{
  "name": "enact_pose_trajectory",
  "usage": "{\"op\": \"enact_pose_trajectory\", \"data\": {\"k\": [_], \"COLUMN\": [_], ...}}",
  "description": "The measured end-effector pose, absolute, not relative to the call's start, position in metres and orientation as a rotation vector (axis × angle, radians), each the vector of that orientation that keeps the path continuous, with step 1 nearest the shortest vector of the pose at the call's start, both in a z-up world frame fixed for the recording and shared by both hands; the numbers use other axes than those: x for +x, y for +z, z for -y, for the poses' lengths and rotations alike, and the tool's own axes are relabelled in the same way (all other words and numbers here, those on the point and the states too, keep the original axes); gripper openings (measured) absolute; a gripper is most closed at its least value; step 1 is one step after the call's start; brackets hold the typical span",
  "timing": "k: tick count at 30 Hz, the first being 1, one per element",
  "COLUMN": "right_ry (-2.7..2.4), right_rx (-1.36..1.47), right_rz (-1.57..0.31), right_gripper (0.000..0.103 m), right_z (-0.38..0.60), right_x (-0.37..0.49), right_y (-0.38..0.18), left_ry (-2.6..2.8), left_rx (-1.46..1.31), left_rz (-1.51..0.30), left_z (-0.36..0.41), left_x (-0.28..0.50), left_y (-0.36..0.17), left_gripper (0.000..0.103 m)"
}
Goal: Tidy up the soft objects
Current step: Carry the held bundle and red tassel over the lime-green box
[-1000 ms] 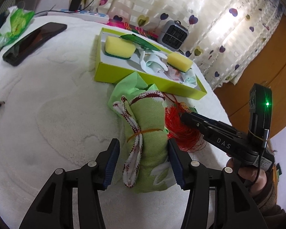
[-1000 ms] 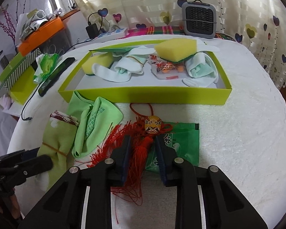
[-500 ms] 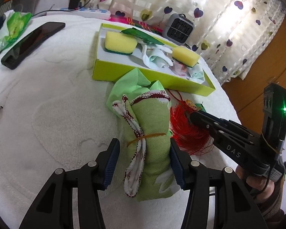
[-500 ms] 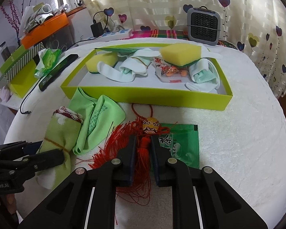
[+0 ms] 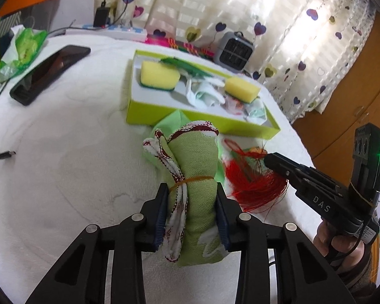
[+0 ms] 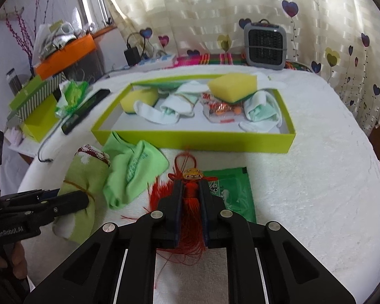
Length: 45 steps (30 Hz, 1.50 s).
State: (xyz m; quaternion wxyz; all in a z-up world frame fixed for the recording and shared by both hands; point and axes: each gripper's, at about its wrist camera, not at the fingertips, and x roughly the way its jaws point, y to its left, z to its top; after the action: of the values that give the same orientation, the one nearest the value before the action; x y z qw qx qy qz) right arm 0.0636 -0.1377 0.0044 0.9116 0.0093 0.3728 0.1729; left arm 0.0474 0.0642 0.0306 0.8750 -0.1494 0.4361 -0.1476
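Counter (image 6: 316, 152) covered in white textured cloth. Behind it, cream striped curtain (image 6: 202, 12) with heart prints, backlit by daylight. Small grey fan heater (image 6: 264, 45) at the far edge, next to a bright striped cloth strip (image 6: 215, 58). White power strip (image 5: 114, 31) with a black adapter plugged in, far left. Orange box (image 6: 65, 55) and green striped box (image 6: 35, 96) stacked off the left side. Wooden cabinet (image 5: 354, 106) on the right. White wall (image 6: 2, 40) with red branches on the left.

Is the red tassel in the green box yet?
Not yet: the red tassel lies on the white cover before the green box, pinched by the right claw.
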Motion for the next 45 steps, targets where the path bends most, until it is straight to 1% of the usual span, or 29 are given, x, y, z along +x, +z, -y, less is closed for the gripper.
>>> {"op": "enact_pose_trajectory", "data": {"k": [25, 37, 45], "right_ry": [0.354, 0.355, 0.356], "right_rx": [0.060, 0.086, 0.100], "right_rz": [-0.576, -0.533, -0.528], "right_gripper": [0.013, 0.013, 0.013], "right_z": [0.160, 0.166, 0.170], "right_x": [0.045, 0.058, 0.066], "right_y": [0.064, 0.083, 0.087], "left_ry": [-0.303, -0.298, -0.306], "left_rx": [-0.243, -0.196, -0.186], "left_rz": [-0.834, -0.787, -0.781], "left_z": [-0.057, -0.050, -0.046], "left_x": [0.053, 0.075, 0.086], "left_y": [0.069, 0.092, 0.096], "left_gripper": [0.033, 0.033, 0.033]}}
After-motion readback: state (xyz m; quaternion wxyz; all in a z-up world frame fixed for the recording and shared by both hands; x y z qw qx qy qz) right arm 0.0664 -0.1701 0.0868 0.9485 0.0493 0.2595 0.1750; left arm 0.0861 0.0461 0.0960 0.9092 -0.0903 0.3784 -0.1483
